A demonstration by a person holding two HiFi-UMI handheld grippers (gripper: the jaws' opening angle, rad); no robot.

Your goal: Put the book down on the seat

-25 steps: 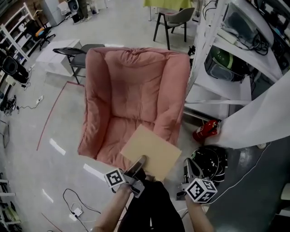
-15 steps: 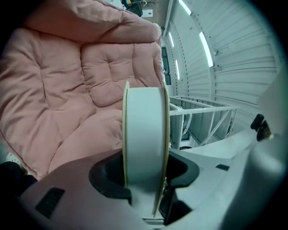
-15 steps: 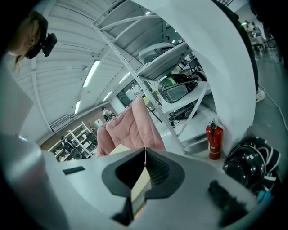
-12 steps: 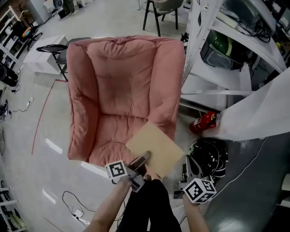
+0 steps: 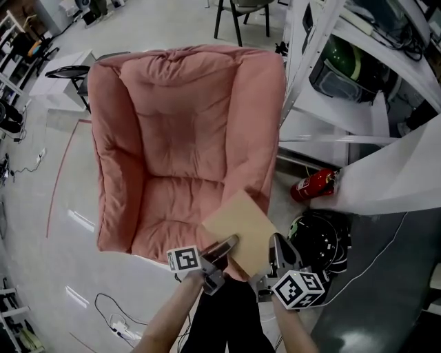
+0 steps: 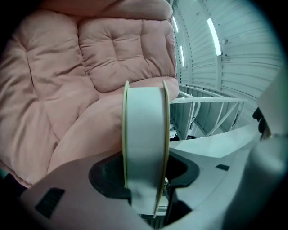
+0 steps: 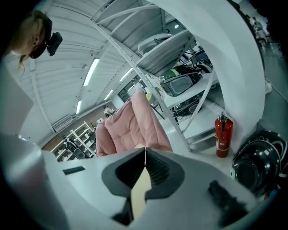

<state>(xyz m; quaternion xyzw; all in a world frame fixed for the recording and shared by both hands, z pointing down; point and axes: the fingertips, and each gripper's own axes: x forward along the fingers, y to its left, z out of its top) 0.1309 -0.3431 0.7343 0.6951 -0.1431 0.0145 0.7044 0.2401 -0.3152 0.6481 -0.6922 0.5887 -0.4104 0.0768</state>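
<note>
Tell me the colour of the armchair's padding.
Armchair: dusty pink, best seen in the head view.

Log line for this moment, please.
left gripper: shut on book | book: over armchair's front corner, not down | right gripper: shut, beside book

My left gripper (image 5: 227, 245) and right gripper (image 5: 277, 245) cover the near edge of the book (image 5: 238, 220), at 6 o'clock in the head view. In the left gripper view I see it only edge-on, its lower end sunk between the jaws. My right jaws show just a thin tan sliver. The grey chair (image 5: 241, 8) at 12 o'clock is cut off by the top edge, and my forearms run off the bottom.
</note>
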